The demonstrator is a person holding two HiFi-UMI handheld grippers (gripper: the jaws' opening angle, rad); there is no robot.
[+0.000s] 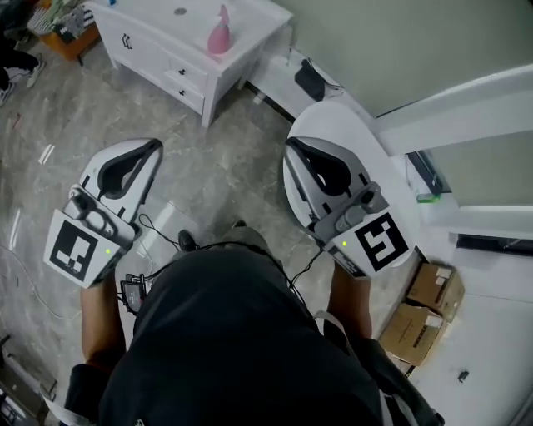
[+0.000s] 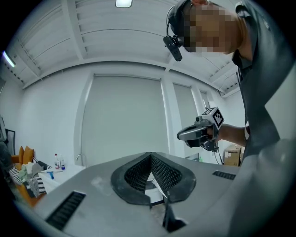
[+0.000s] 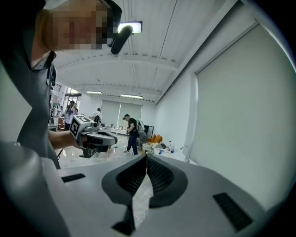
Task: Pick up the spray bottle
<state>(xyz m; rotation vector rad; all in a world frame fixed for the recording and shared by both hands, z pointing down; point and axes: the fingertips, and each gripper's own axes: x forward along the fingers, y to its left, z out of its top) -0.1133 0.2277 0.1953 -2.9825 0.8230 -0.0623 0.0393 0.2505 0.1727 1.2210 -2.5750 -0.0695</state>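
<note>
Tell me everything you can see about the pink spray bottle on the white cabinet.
The pink spray bottle is small in the head view: a rounded pink body, plastic by the look, narrowing to a paler nozzle top. It stands upright on the white cabinet, near the corner closest to the person. Only the cabinet top touches it.

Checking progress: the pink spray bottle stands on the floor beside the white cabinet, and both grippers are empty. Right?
No: the head view shows the pink spray bottle on top of the white cabinet, not on the floor. The left gripper and right gripper are empty.
</note>
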